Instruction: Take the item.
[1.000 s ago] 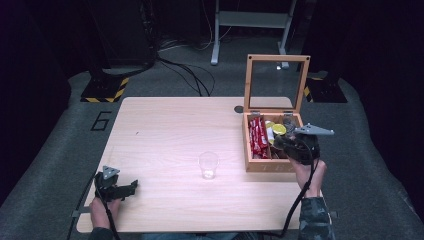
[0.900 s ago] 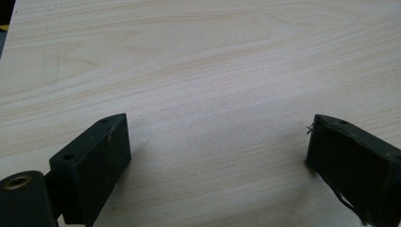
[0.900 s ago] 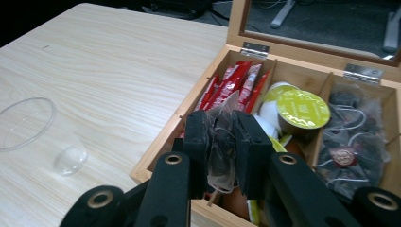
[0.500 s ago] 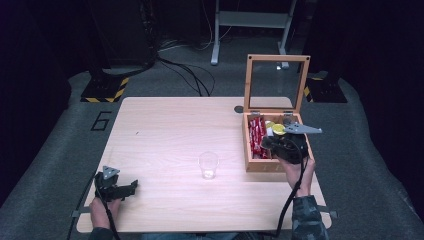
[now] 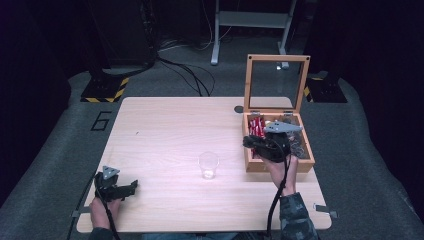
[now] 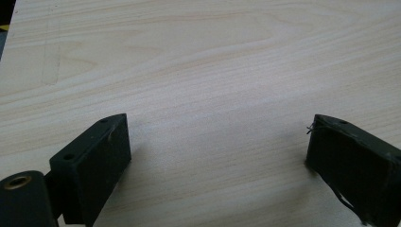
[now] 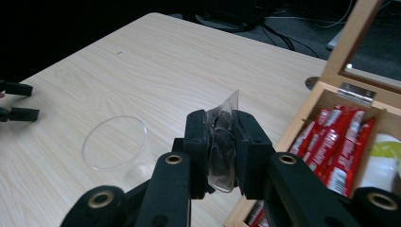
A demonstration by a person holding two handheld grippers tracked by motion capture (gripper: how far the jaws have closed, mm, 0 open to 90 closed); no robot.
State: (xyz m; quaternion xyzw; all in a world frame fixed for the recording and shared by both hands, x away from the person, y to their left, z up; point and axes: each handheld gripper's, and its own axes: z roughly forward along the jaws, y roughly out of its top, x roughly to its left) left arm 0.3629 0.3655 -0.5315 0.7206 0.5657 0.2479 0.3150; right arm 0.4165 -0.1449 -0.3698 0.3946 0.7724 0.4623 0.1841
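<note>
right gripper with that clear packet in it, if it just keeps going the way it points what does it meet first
Probably the clear plastic cup. The right gripper, shut on the clear packet, points across the table away from the wooden box, and the cup stands ahead, slightly to one side and lower, so it might pass over the rim.

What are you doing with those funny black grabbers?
A person holds a gripper in each hand. The right gripper is shut on a clear packet, held by the open wooden box of red sachets, with the plastic cup nearby. The left gripper rests open on the table.
</note>
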